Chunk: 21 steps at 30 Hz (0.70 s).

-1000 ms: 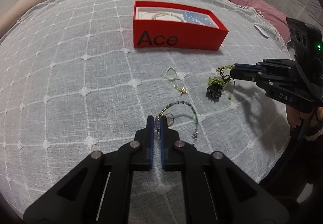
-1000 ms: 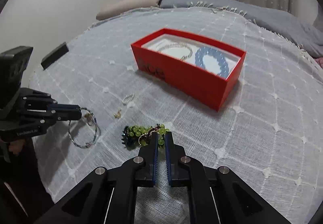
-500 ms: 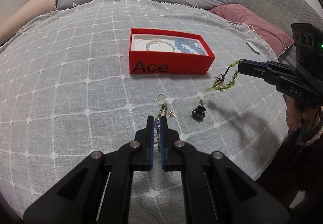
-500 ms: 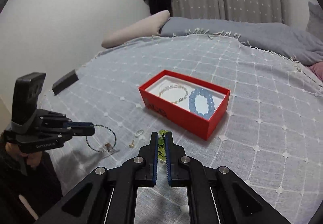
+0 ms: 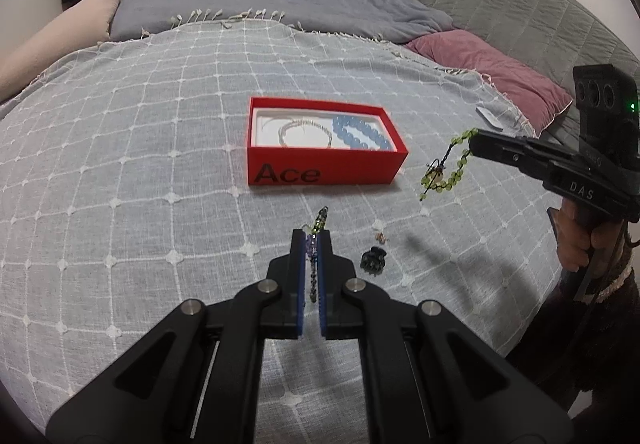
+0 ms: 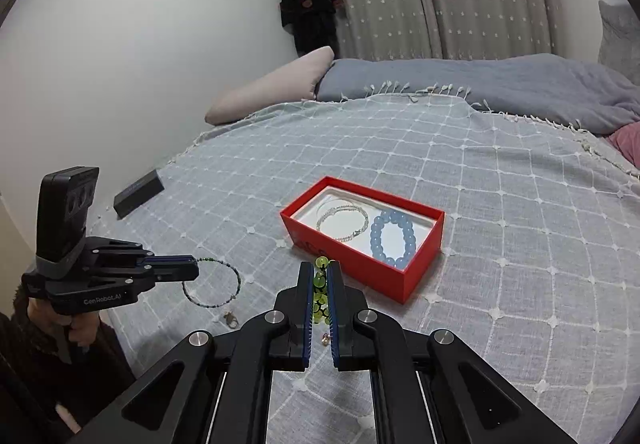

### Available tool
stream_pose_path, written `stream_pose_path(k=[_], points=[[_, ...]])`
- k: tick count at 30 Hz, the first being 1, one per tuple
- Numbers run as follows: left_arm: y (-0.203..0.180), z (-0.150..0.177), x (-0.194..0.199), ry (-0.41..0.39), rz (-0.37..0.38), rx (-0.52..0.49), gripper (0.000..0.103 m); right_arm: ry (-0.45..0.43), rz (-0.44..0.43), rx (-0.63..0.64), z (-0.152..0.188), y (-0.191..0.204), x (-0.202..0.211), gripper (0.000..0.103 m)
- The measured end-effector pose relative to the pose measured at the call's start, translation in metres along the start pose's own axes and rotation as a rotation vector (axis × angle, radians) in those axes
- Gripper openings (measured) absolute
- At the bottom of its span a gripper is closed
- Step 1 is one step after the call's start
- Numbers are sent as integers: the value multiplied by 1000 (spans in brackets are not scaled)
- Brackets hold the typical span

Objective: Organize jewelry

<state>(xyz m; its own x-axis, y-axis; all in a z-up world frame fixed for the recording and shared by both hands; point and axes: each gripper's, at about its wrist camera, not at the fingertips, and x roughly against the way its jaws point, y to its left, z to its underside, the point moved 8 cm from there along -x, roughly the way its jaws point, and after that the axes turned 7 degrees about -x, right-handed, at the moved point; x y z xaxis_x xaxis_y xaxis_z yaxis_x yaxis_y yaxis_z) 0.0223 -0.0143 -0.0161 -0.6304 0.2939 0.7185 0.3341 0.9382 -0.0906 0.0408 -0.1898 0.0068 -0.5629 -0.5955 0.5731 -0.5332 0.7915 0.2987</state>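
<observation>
A red open box (image 5: 326,168) marked "Ace" lies on the bedspread; it also shows in the right wrist view (image 6: 416,268). Inside are a pearl bracelet (image 6: 343,222) and a blue bead bracelet (image 6: 391,237). My left gripper (image 5: 311,238) is shut on a thin green-and-purple bead bracelet (image 6: 212,284), held above the bed. My right gripper (image 6: 320,270) is shut on a green bead bracelet (image 5: 448,168), held in the air right of the box.
A black hair clip (image 5: 373,259) and a small charm (image 5: 381,237) lie on the grey checked bedspread (image 5: 140,172) in front of the box. A dark flat box (image 6: 138,193) lies near the bed's left edge. Pillows and a grey blanket lie behind.
Both grippers have lifted their bracelets off the bedspread and risen well above it. The hair clip that was beside the green bracelet stays on the bed.
</observation>
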Motion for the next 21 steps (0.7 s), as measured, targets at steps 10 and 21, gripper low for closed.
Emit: stream_pose_path(k=[10,21], points=[[-7,-17,5,-39,16,-3,6,-10,-100,-46,-9,7,10,6],[-11,21,-35,123,65,15,6,370,362,-44,78,-81,-54,10]])
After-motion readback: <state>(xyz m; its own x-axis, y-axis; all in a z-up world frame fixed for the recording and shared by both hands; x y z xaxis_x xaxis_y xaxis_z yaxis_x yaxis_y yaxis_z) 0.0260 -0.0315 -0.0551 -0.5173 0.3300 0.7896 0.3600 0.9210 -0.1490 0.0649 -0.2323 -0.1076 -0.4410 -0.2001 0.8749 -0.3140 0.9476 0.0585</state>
